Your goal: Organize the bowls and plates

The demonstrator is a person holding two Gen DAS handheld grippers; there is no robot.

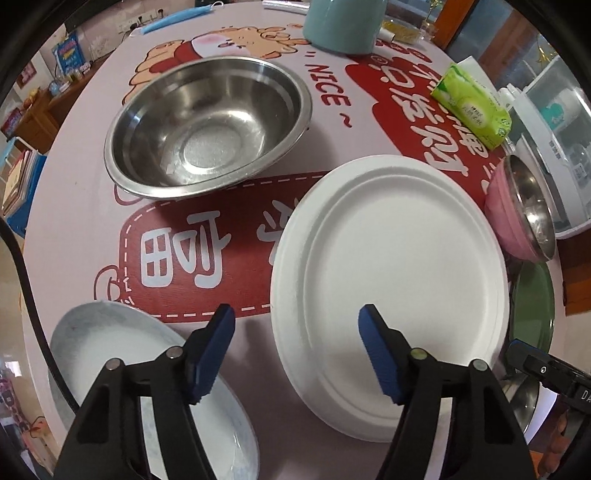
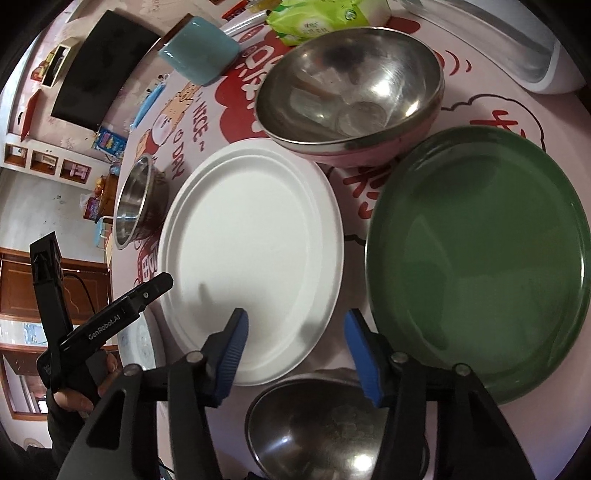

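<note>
A white paper plate (image 1: 391, 288) (image 2: 251, 254) lies mid-table. A large steel bowl (image 1: 207, 125) (image 2: 138, 199) sits beyond it on the left. A pink bowl with steel lining (image 1: 524, 210) (image 2: 351, 92) sits on the right, next to a green plate (image 2: 480, 258) (image 1: 532, 306). A pale blue-white plate (image 1: 147, 387) lies under my left gripper (image 1: 297, 350), which is open and empty between it and the white plate. My right gripper (image 2: 295, 350) is open and empty over a small steel bowl (image 2: 325, 428) near the white plate's edge.
A teal cup (image 1: 343, 26) (image 2: 199, 48), a green tissue pack (image 1: 472, 107) (image 2: 317, 18) and a white appliance (image 1: 554, 147) stand at the table's far side. The tablecloth (image 1: 184, 258) is pink with red print.
</note>
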